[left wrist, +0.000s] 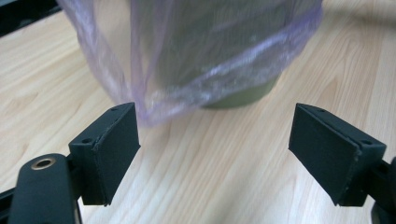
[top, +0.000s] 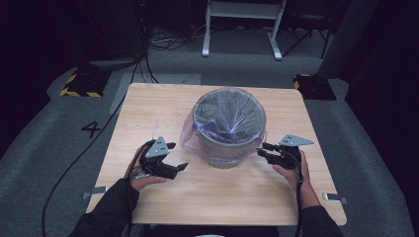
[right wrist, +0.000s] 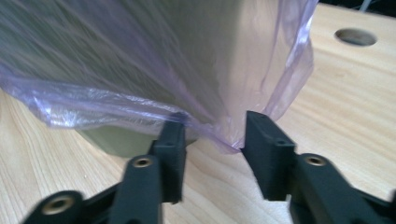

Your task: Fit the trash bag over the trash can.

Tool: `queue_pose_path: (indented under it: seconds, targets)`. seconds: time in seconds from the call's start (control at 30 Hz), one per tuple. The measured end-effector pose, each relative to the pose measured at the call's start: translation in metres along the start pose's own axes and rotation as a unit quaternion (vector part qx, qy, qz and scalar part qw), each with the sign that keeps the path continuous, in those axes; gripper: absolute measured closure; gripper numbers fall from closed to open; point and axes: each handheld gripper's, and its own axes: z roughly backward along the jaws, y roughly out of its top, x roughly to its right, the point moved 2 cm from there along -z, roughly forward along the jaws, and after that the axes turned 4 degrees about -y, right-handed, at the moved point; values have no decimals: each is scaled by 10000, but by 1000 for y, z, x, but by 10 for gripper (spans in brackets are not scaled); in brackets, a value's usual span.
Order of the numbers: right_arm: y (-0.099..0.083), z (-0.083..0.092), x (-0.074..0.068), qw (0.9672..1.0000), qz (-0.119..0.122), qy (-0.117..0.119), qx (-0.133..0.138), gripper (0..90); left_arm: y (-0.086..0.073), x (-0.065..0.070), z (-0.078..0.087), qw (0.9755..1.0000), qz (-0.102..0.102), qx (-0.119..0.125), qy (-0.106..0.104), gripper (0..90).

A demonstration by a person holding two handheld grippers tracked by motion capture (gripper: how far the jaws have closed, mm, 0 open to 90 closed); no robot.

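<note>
High view — round green bin (top: 230, 129), crinkly translucent purple liner (top: 197, 140).

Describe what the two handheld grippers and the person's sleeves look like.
Both the left gripper and right gripper are black, two-jawed, each topped by a grey three-cornered plate. Their flat pads are matte black with small screw holes. Dark cables trail off. The person's sleeves are dark.

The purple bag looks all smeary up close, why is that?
In the right gripper view the purple bag is blurred, too near the camera; in the left gripper view it is soft too, with glints on its folds; in the high view the lit table stands out against dark surroundings.
</note>
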Motion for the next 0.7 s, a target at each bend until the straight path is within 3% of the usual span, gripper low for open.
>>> queue_pose_path:
  seconds: [0.17,0.23,0.4,0.7]
  targets:
    - [5,9,-2,9999,110,21,-27,361,-17,-1,-1,9995,57,-318,56,156]
    - [4,12,-3,9998,173,98,-48,325,-23,-1,-3,9989,86,-454,85,157]
    - [5,20,-6,9994,303,192,-29,268,-33,2,-4,9977,136,-631,210,157]
    - [3,31,-6,9991,396,116,44,225,-48,9,-1,9970,247,-708,177,157]
